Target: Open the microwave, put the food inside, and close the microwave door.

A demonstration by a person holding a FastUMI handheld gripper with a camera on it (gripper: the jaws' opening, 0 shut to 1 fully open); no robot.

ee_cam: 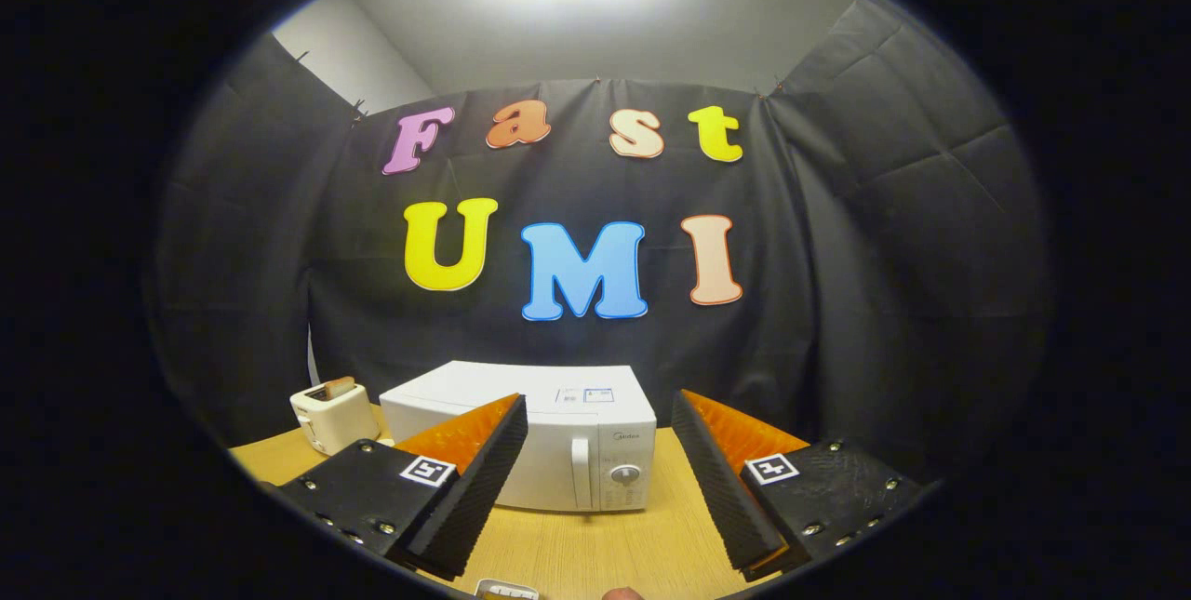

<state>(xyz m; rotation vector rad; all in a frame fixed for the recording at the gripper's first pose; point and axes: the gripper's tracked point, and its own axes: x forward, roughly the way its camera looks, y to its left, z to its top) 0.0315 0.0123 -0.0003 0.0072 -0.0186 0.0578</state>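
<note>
A white microwave [549, 437] stands on the wooden table [651, 544] beyond my fingers, with its door shut. Its vertical handle [581, 474] and round dial [623, 473] sit on the right part of its front. My gripper [600, 414] is open and held well back from the microwave, nothing between its fingers. The left finger [479, 479] covers part of the microwave's door. Close under the fingers, at the near table edge, a small white object [507, 591] and a brownish rounded thing [622, 593] peek into view; I cannot tell what they are.
A white toaster [333, 416] with a slice in its slot stands left of the microwave. Black cloth walls close the booth behind and on both sides. Bare table lies between the microwave and the fingers.
</note>
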